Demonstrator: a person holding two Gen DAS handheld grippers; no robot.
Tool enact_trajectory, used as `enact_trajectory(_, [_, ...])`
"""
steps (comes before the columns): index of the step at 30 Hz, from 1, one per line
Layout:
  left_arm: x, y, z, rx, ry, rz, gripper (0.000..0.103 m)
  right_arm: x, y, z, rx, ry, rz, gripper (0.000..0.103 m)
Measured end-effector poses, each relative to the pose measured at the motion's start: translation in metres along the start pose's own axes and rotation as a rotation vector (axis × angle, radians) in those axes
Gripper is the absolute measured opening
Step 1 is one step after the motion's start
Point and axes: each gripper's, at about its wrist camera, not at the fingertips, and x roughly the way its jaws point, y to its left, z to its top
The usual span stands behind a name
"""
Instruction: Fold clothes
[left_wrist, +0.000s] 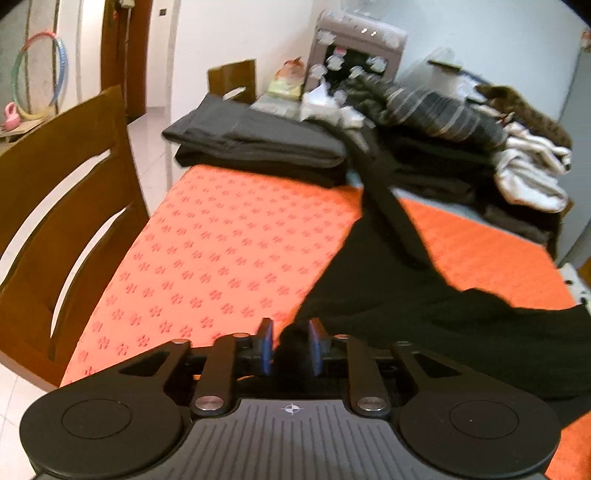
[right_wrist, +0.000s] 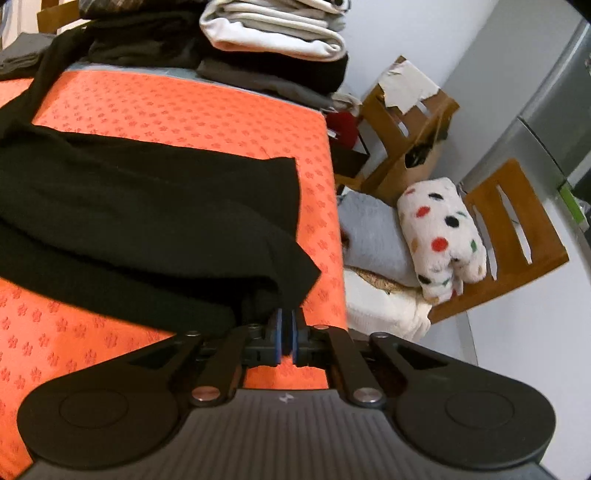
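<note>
A black garment (left_wrist: 388, 295) lies across the orange patterned tablecloth (left_wrist: 221, 240), one long strip trailing toward the far clothes pile. My left gripper (left_wrist: 290, 345) is shut on a bunched edge of it near the table's front. In the right wrist view the same black garment (right_wrist: 147, 214) lies in folded layers on the orange tablecloth (right_wrist: 184, 110). My right gripper (right_wrist: 287, 339) is shut on its near right corner by the table's right edge.
Folded dark clothes (left_wrist: 258, 144) and a mixed pile (left_wrist: 461, 122) fill the far end of the table. White folded clothes (right_wrist: 273, 33) sit on a dark stack. Wooden chairs stand left (left_wrist: 55, 221) and right (right_wrist: 517, 240), the right one with a spotted plush blanket (right_wrist: 443, 236).
</note>
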Motion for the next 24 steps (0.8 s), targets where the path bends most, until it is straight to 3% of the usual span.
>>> enact_trajectory(5, [-0.008,-0.021,0.008,0.050,-0.040,-0.053,0.036,-0.004,-0.035,-0.010,0.230,-0.015,0.047,0.011])
enact_trajectory(8, [0.003,-0.033,0.010,0.061,-0.005,-0.106,0.039,-0.001,-0.050,-0.014,0.374,-0.048,0.150,0.026])
enact_trajectory(10, [0.013,-0.040,0.008,0.063,0.022,-0.135,0.042,0.002,-0.046,-0.013,0.369,-0.070,0.205,0.041])
enact_trajectory(12, [0.022,-0.046,0.006,0.055,0.050,-0.156,0.042,0.005,-0.033,-0.011,0.288,-0.063,0.220,0.047])
enact_trajectory(14, [0.031,-0.047,0.003,0.037,0.069,-0.169,0.043,0.009,-0.022,-0.010,0.230,-0.051,0.220,0.047])
enact_trajectory(16, [0.042,-0.047,0.000,0.017,0.100,-0.166,0.044,0.014,-0.016,-0.009,0.185,-0.041,0.186,0.044])
enact_trajectory(17, [0.047,-0.046,-0.001,0.009,0.115,-0.161,0.043,0.017,-0.014,-0.007,0.156,-0.025,0.155,0.035])
enact_trajectory(18, [0.050,-0.045,-0.002,0.003,0.129,-0.151,0.043,0.020,-0.013,-0.005,0.126,-0.008,0.124,0.005])
enact_trajectory(20, [0.054,-0.044,-0.003,0.000,0.154,-0.131,0.043,0.020,-0.012,0.000,0.067,0.006,0.036,0.005])
enact_trajectory(24, [0.054,-0.043,-0.006,0.044,0.189,-0.107,0.043,0.008,-0.007,0.006,-0.116,-0.046,-0.121,0.005])
